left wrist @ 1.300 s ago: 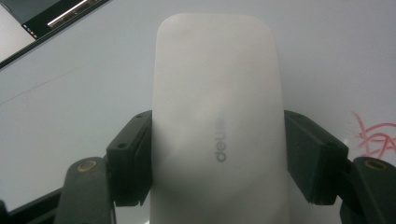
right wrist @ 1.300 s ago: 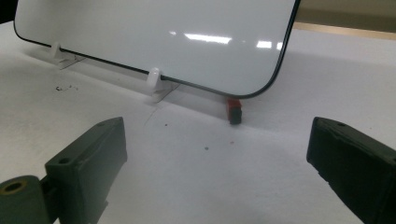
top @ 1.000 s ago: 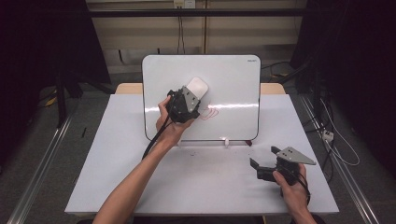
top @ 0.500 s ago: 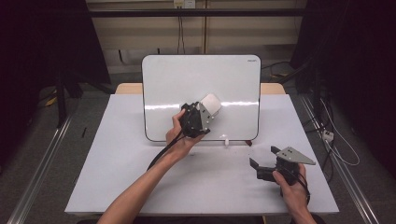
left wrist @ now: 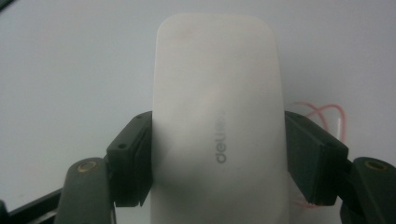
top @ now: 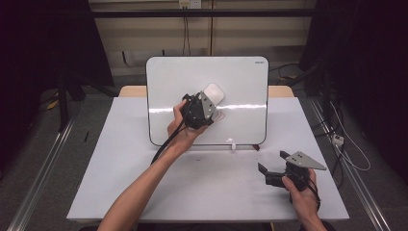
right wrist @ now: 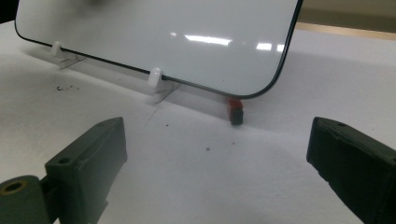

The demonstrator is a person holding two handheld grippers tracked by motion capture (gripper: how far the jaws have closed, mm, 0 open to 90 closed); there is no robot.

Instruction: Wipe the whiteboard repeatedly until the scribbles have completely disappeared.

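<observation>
White eraser (left wrist: 217, 121) with grey lettering, red scribble (left wrist: 322, 112) on the glossy white, black-edged board (top: 168, 82), black jaws, white table (top: 144, 192).

Left hand-held gripper (top: 210, 100) clamped tight; right hand-held gripper (top: 267, 172) gapes wide.

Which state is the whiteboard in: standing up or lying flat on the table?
Standing, tilted back: the whiteboard rests its lower edge in small white clips.

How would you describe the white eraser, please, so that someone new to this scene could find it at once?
Start at the large white rounded-corner whiteboard propped upright at the table's far side. Near its middle, the left gripper presses a smooth white rounded plastic eraser against the board, beside faint red scribbles. It alone is clamped between black fingers and bears a grey printed logo.
</observation>
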